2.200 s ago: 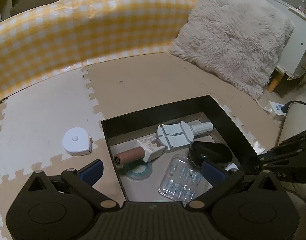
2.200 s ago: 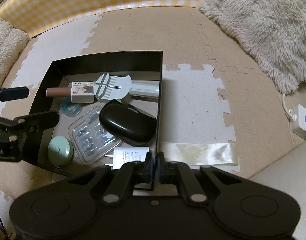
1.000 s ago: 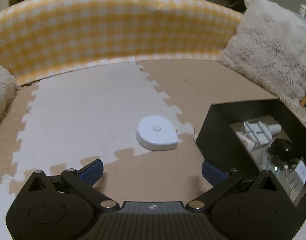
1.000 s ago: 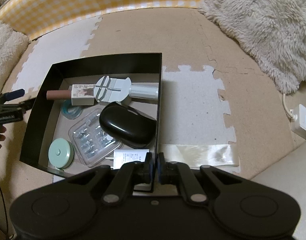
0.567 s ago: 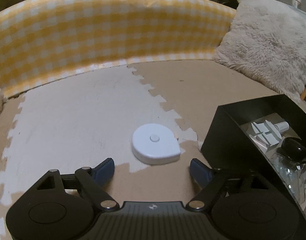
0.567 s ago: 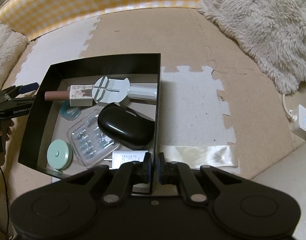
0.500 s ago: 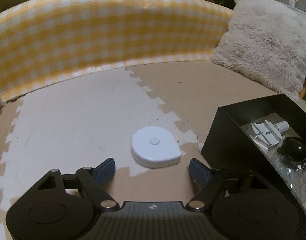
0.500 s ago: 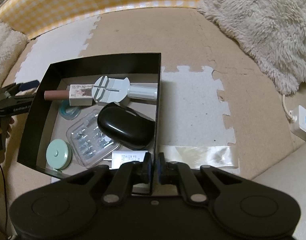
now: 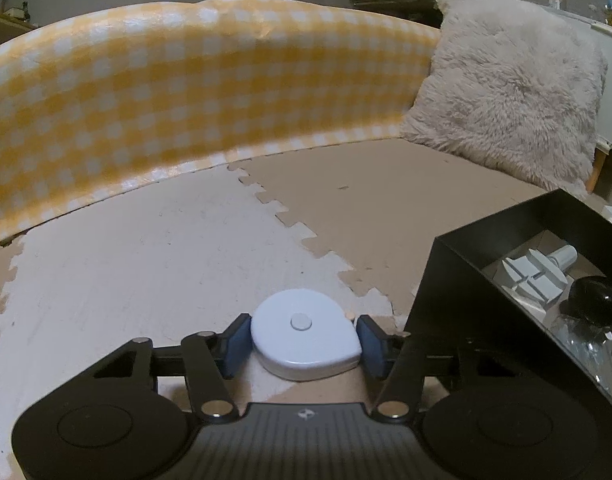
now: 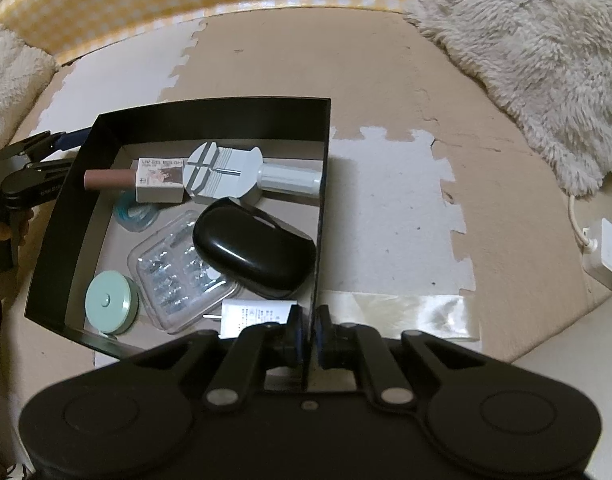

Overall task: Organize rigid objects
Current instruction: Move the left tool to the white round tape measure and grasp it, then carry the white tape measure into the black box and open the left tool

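A: White tape measure [image 9: 303, 334] – lies flat on the foam floor mat [image 9: 145, 264], on the seam where the white tile meets the tan one, just outside the black box [image 10: 209, 120].

B: Left hand-held gripper [image 9: 303, 340]?

A: Straddles the tape measure. Blue pads [image 9: 237, 340] sit at its two sides, jaws closing. Left pad at the rim; whether both press yet, cannot tell.

B: Right hand-held gripper [image 10: 310, 338]?

A: Pressed together on the box's right wall, near the front corner, pinching the thin black panel.

B: Box contents?

A: Brown-capped bottle [image 10: 133, 179] and a pale grey tool [image 10: 225, 176] along the far wall. Black case [image 10: 253, 248] at the right. Clear blister pack [image 10: 177, 268] in the middle, partly under the case. Teal tape roll [image 10: 135, 212] to the left. Mint round tin [image 10: 111, 302] in the near left corner. White plug adapter [image 10: 253, 316] against the near wall.

B: Surroundings?

A: Yellow checked bolster [image 9: 185, 88] behind the mat, furry cushion [image 9: 506, 96] at the right, white power strip [image 10: 610, 252] on the far right.
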`<state>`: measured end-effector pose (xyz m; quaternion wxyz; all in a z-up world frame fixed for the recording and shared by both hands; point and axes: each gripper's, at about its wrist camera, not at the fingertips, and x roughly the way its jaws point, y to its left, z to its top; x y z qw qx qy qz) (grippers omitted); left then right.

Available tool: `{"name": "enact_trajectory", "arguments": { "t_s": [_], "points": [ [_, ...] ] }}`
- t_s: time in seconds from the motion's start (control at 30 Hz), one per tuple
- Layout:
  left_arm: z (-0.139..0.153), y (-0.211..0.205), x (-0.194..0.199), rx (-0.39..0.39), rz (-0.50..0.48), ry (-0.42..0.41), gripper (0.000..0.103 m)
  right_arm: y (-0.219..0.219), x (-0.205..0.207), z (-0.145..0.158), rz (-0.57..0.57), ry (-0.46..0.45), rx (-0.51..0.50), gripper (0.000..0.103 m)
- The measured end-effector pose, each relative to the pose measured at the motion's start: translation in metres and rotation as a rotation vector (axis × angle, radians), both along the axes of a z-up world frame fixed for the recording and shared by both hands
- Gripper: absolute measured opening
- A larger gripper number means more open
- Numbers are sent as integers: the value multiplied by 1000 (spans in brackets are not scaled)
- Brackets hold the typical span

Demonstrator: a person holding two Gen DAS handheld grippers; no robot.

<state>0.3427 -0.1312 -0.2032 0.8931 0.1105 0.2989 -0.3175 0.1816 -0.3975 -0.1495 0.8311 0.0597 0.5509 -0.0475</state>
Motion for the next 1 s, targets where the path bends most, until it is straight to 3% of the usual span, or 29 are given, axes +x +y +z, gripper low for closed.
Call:
{"name": "enact_trajectory", "arguments": {
  "t_s": [0.2, 0.57, 0.73, 1.0],
  "points": [
    [2, 2, 0, 7, 13, 23, 57, -1, 0, 2, -6, -16, 2, 6],
    [17, 14, -6, -21, 131, 95, 57, -6, -3, 9, -40, -54, 31, 5],
    [37, 21, -17, -53, 158, 82, 57, -7, -3, 8, -48, -57, 35, 4],
    [59, 17, -41, -39, 148, 59, 57, -7, -4, 8, -51, -60, 37, 4]
  ]
}}
